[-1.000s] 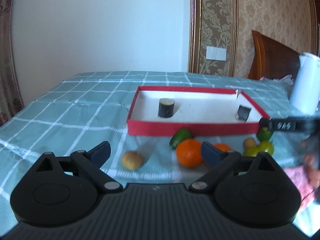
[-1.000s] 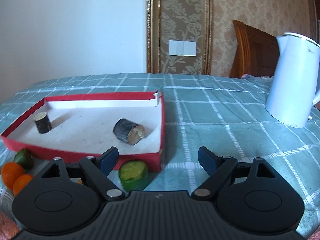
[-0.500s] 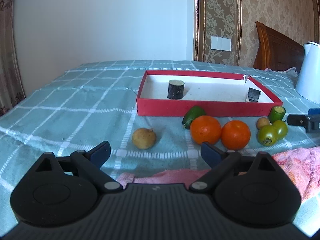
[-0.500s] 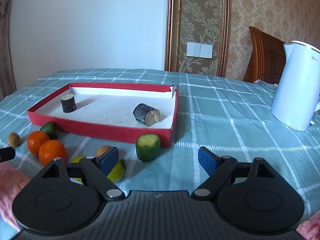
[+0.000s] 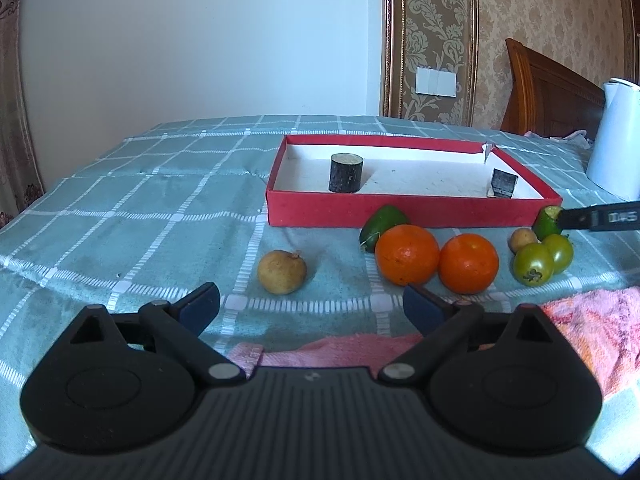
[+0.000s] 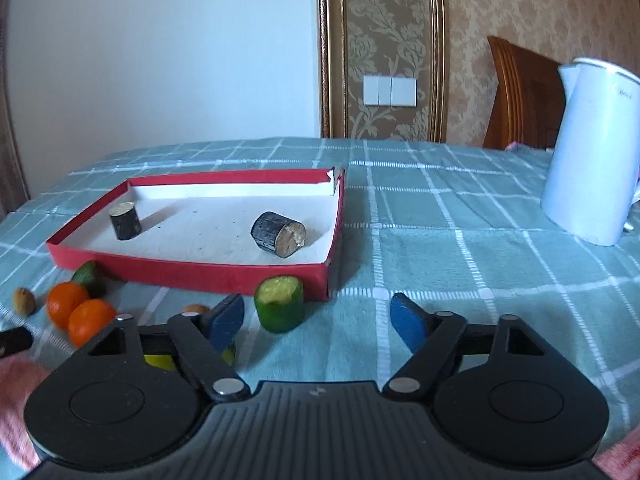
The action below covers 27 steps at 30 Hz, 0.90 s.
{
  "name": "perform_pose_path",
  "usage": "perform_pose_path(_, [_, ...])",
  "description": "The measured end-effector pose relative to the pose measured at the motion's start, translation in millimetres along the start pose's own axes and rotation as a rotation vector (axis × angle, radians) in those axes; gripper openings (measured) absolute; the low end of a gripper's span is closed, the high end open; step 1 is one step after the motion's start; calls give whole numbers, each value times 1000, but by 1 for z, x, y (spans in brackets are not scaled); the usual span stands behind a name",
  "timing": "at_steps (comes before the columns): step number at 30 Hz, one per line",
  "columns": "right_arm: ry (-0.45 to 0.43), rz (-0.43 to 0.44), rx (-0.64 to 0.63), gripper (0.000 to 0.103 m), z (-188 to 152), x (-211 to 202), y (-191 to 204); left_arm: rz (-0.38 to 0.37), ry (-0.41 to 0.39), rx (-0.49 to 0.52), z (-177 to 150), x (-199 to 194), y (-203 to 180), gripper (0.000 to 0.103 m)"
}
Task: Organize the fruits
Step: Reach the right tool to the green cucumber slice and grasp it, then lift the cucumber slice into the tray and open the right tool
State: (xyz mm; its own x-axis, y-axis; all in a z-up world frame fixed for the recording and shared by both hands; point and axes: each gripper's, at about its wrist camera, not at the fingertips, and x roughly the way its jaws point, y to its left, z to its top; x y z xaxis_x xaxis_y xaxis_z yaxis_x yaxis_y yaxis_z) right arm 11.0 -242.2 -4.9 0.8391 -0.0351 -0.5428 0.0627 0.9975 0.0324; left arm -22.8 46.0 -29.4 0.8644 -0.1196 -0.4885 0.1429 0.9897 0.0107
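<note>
A red box [image 5: 412, 212] with a white floor holds two dark cut cylinders [image 5: 345, 173] [image 6: 277, 233]. In front of it lie a small brown fruit [image 5: 281, 271], two oranges [image 5: 407, 254] [image 5: 469, 263], a green avocado-like fruit [image 5: 383, 222], two green tomatoes [image 5: 533, 264], a small tan fruit [image 5: 522, 239] and a cut green piece [image 6: 279, 303]. My left gripper [image 5: 311, 308] is open and empty, just short of the brown fruit. My right gripper [image 6: 318, 320] is open and empty, the green piece just ahead between its fingers.
A white kettle [image 6: 596, 152] stands on the checked teal cloth at the right. A pink towel [image 5: 592, 332] lies along the near edge. A wooden headboard [image 5: 552, 92] is behind the table.
Both grippers have drawn back and risen, so the row of fruit shows whole. The right gripper then came forward toward the green piece. Both stayed open.
</note>
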Motion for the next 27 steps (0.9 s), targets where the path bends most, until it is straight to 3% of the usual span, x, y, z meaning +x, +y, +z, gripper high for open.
perform_pose_path(4, [53, 26, 18, 63, 3, 19, 4, -1, 4, -2, -1, 0, 0, 98])
perform_pose_path(10, [64, 18, -3, 62, 2, 26, 12, -1, 9, 14, -1, 2, -2, 98])
perform_pose_path(12, [63, 20, -7, 55, 3, 27, 13, 2, 7, 19, 0, 2, -3, 98])
perform_pose_path(14, [67, 36, -4, 39, 4, 29, 14, 3, 8, 16, 0, 3, -3, 98])
perform_pose_path(16, [70, 56, -4, 32, 4, 28, 15, 1, 11, 10, 0, 4, -2, 98])
perform_pose_path(27, [54, 53, -3, 32, 3, 24, 16, -1, 16, 10, 0, 5, -1, 99])
